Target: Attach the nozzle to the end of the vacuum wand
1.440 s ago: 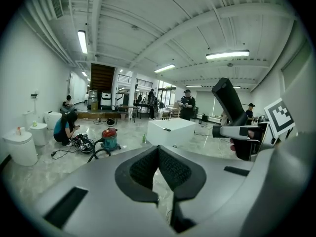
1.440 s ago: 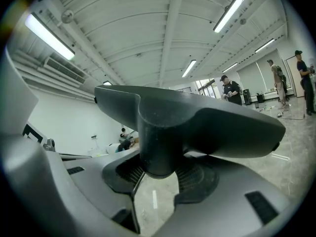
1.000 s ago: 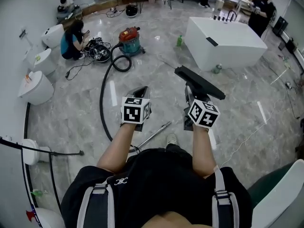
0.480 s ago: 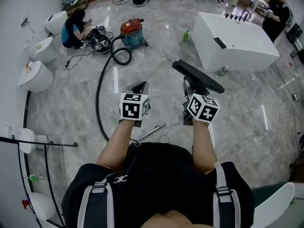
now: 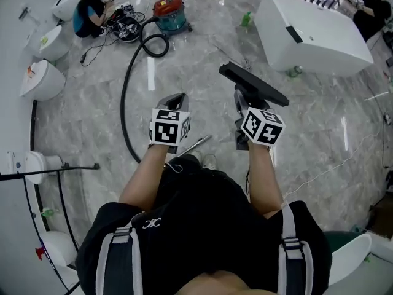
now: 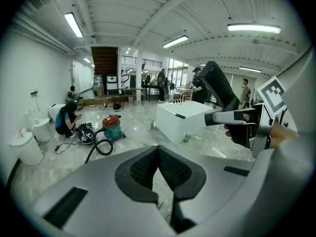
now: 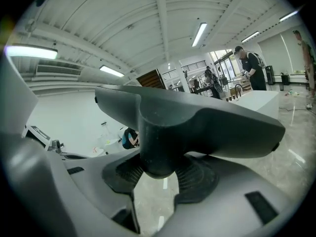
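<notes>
Right, head view: right gripper has the nozzle clamped by its neck, with the wide black head crosswise above the jaws. Left gripper is closed with nothing in it. Vacuum wand lies on the floor below and between the two grippers.

Left gripper view: jaws fully together, empty. The nozzle shows off to the right, held in the air.

Right gripper view: pads stand part-open around the round neck and press on both sides.

Handling, my read: the nozzle is rigid plastic and light, but the long head will lever in the grip, so the neck is the right hold. The wand is a smooth metal tube, stiff and probably slippery. Take it close to the free end so it doesn't swing.
</notes>
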Available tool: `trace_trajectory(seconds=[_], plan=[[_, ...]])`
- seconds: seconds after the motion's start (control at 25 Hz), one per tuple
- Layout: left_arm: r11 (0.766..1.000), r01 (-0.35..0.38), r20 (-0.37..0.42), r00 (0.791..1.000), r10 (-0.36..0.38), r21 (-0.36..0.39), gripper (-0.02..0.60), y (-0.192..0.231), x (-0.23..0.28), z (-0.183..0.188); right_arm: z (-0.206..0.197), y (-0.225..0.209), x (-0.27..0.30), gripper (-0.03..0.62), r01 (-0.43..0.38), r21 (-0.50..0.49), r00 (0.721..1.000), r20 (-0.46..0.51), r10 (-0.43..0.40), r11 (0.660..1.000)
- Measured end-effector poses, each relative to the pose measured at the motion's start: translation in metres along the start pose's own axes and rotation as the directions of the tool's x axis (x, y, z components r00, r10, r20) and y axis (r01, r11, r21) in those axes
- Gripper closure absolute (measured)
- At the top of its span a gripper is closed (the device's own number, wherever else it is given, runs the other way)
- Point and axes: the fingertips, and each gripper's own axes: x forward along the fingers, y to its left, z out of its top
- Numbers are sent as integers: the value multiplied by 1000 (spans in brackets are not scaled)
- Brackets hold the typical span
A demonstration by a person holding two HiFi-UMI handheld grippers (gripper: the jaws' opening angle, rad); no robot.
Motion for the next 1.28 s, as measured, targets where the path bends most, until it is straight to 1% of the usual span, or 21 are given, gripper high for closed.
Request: trace_trajectory(seconds=[0.2, 0.28, 0.36, 0.4, 0.48, 0.64, 0.72, 0.84, 0.96, 1.04, 1.12, 1.16, 1.2, 1.24, 1.28], plan=[[999, 28, -94, 995, -32, -44, 572, 9, 37, -20, -27, -16, 25, 411, 16, 12, 997, -81, -15, 1000], [997, 41, -117, 992, -48, -61, 572, 12, 63, -29, -41, -28, 43, 411, 13, 21, 994, -109, -11, 1000], [996, 66, -133, 988, -74, -63, 572, 15, 95, -49, -63, -43, 66, 411, 7, 25, 991, -135, -3, 1000], [995, 82, -147, 985, -91, -61, 572, 17, 112, -67, -79, -49, 78, 411, -1, 30, 989, -151, 5, 1000], [992, 113, -197, 973, -122, -54, 572, 24, 145, -117, -120, -57, 103, 411, -26, 48, 983, -183, 34, 999], [983, 180, -306, 934, -186, -46, 572, 23, 221, -233, -209, -89, 154, 411, -68, 111, 970, -226, 92, 991], [974, 216, -363, 904, -226, -67, 572, 15, 263, -300, -257, -110, 179, 411, -92, 135, 962, -246, 123, 987], [958, 260, -454, 844, -285, -117, 572, 5, 317, -411, -340, -142, 210, 411, -100, 143, 947, -291, 138, 985], [948, 296, -519, 795, -314, -119, 571, 1, 373, -514, -415, -178, 239, 411, -84, 166, 936, -325, 135, 982], [944, 322, -585, 751, -305, -79, 568, -1, 399, -587, -465, -197, 253, 411, -70, 210, 927, -347, 141, 975], [938, 345, -658, 705, -267, -11, 556, 1, 420, -656, -512, -214, 265, 411, -51, 270, 919, -364, 151, 961], [933, 360, -688, 682, -247, 22, 535, 2, 429, -686, -533, -222, 271, 411, -41, 301, 917, -367, 156, 953], [924, 379, -715, 659, -234, 47, 493, 2, 438, -713, -551, -229, 277, 411, -35, 324, 916, -368, 160, 945], [914, 401, -741, 632, -226, 64, 447, 0, 445, -738, -567, -235, 281, 411, -32, 336, 914, -371, 164, 941], [903, 424, -767, 603, -221, 73, 419, -1, 451, -761, -583, -239, 285, 411, -34, 337, 911, -376, 167, 941]])
